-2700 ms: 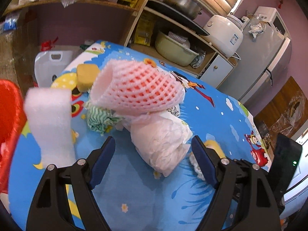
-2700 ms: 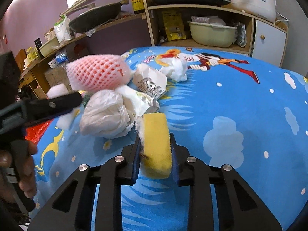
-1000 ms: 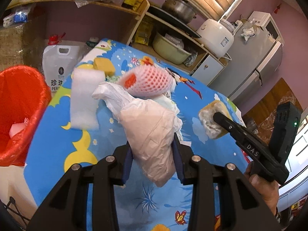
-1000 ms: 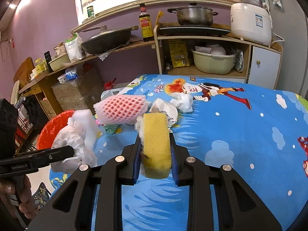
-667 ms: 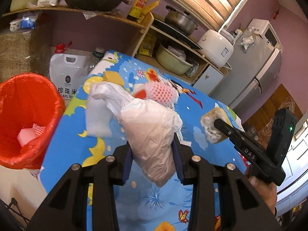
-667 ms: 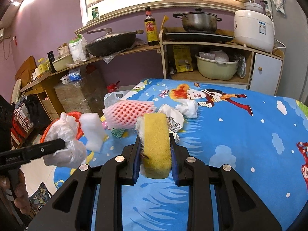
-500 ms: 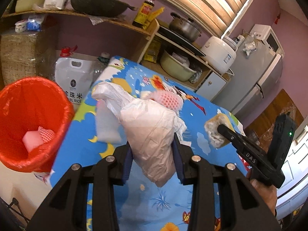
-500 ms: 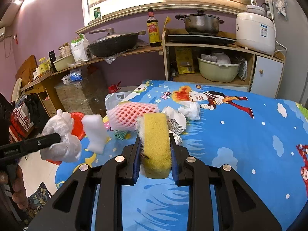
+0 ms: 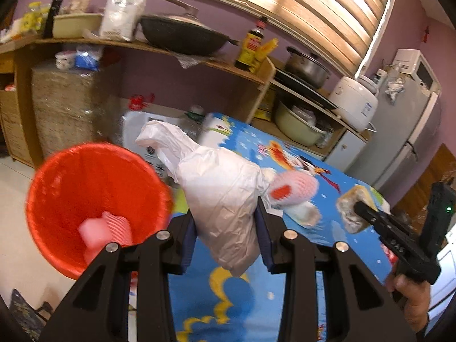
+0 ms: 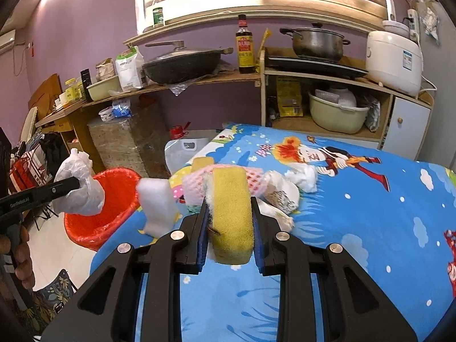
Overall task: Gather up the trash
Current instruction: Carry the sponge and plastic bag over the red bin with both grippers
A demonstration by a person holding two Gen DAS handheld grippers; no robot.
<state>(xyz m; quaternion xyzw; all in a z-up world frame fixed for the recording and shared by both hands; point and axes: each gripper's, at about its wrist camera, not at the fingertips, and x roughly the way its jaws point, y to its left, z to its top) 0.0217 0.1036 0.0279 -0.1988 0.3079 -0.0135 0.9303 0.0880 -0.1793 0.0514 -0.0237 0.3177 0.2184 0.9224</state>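
Note:
My left gripper is shut on a crumpled white plastic bag, held in the air beside the red bin at the table's left end. From the right wrist view the bag hangs over the bin's rim. Pink foam net pieces lie inside the bin. My right gripper is shut on a yellow sponge above the blue tablecloth. On the table lie a pink foam net, a white foam block and crumpled papers.
A white jug stands on the floor behind the bin. Shelves with a wok, a sauce bottle, a pot and a rice cooker run along the back wall. A fridge stands at the far right.
My left gripper has carried the white bag leftward off the table toward the red bin, which now fills more of its view. The right gripper rose slightly with the sponge.

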